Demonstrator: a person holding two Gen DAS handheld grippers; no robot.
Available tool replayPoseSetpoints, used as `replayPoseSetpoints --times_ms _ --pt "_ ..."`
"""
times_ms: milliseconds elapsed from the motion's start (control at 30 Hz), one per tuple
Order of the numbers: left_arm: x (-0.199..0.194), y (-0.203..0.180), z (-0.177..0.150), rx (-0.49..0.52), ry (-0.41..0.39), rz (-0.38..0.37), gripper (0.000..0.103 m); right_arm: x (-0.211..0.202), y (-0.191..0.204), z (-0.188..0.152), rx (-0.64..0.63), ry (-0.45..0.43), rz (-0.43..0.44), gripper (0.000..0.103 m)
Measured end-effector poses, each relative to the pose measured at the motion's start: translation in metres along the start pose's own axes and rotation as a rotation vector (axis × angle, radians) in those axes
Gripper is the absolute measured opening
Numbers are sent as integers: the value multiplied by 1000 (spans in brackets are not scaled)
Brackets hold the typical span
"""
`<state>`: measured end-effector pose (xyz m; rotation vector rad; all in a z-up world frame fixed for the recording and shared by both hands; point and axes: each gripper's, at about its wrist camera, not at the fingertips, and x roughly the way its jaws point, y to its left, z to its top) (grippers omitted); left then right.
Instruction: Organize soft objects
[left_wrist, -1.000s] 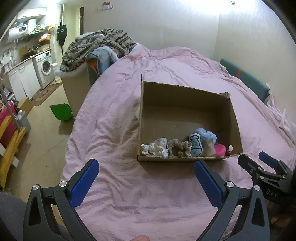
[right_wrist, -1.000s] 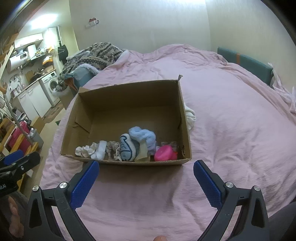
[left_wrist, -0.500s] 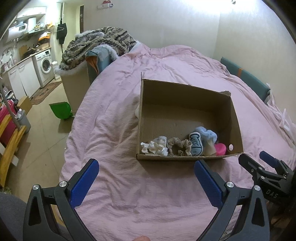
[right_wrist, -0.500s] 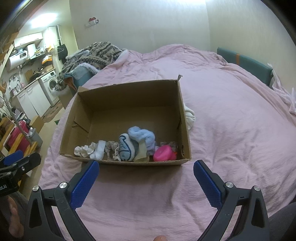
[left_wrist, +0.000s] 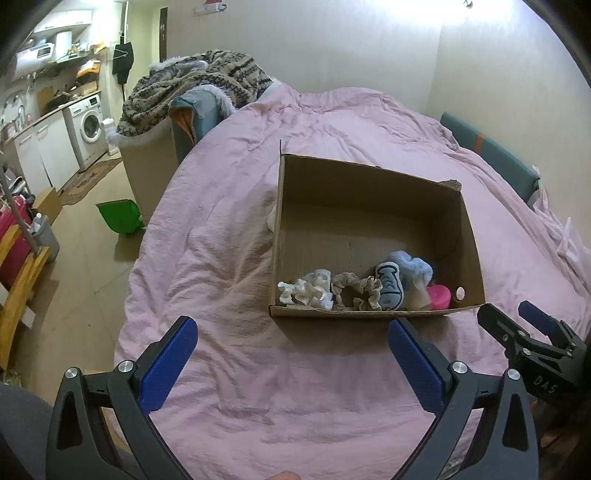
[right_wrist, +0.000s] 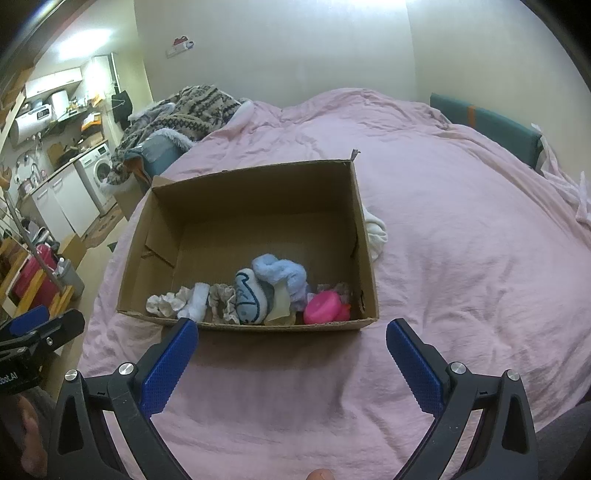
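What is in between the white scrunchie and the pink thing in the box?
In the right wrist view, between the white scrunchie and the pink thing lie a beige scrunchie, a blue-and-white plush and a light blue scrunchie.

A washing machine (left_wrist: 89, 127) stands beyond a green bin (left_wrist: 119, 218), possibly a dustpan, on the floor.

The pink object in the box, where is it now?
In the right wrist view, the pink object lies in the cardboard box's near right corner, beside the light blue scrunchie.
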<state>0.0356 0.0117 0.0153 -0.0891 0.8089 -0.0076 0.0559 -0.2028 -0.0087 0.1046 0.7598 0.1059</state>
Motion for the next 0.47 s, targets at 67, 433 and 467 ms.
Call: replayPoseSetpoints --times_ms 67,433,467 --pt "0 0 0 2 0 2 103 0 0 0 2 -1 2 103" --pt "0 -2 1 6 -1 4 103 -2 -2 1 12 -11 7 103" --pt "-1 -1 1 4 -4 8 103 -2 -2 1 12 -11 6 103"
